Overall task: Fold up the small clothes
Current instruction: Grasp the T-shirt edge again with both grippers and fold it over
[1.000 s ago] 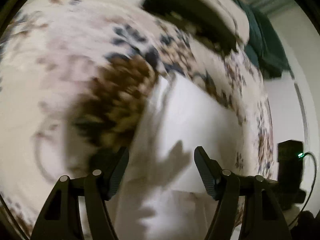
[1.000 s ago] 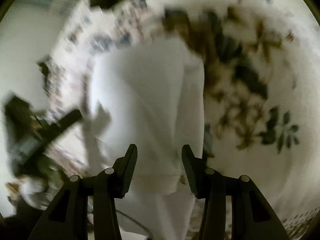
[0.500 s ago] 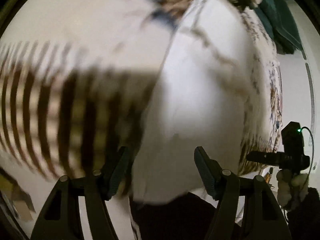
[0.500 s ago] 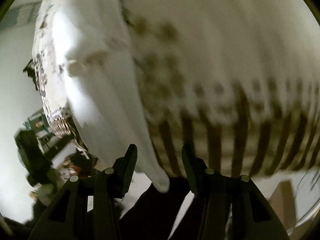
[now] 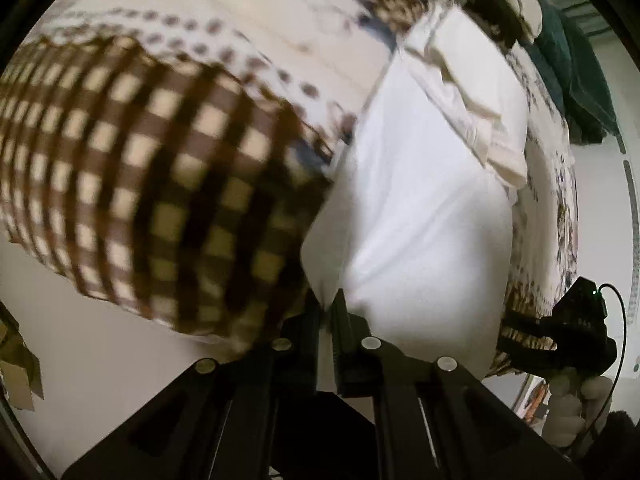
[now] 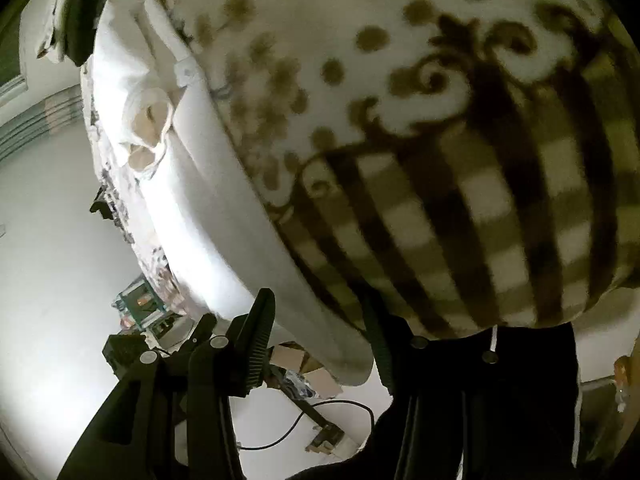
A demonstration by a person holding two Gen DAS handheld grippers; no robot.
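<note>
Your left gripper (image 5: 329, 312) has its fingers pressed together on the near corner of the white garment (image 5: 424, 208), with the fabric pinched in the narrow slot between them. The white garment lies along the edge of the patterned bedspread (image 5: 152, 184), its near end hanging past that edge toward you. Its far end shows bunched folds and a cream-coloured inner layer.

Your right gripper (image 6: 320, 336) has its fingers spread wide. The rounded hem of the white garment (image 6: 224, 216) sits between the two fingers; whether either pad touches the cloth cannot be determined from this view.

The patterned bedspread (image 6: 460, 184) carries brown checks, dots and scrollwork. A dark green cloth (image 5: 576, 64) lies at the far end of the bed. No containers are visible in either view.
</note>
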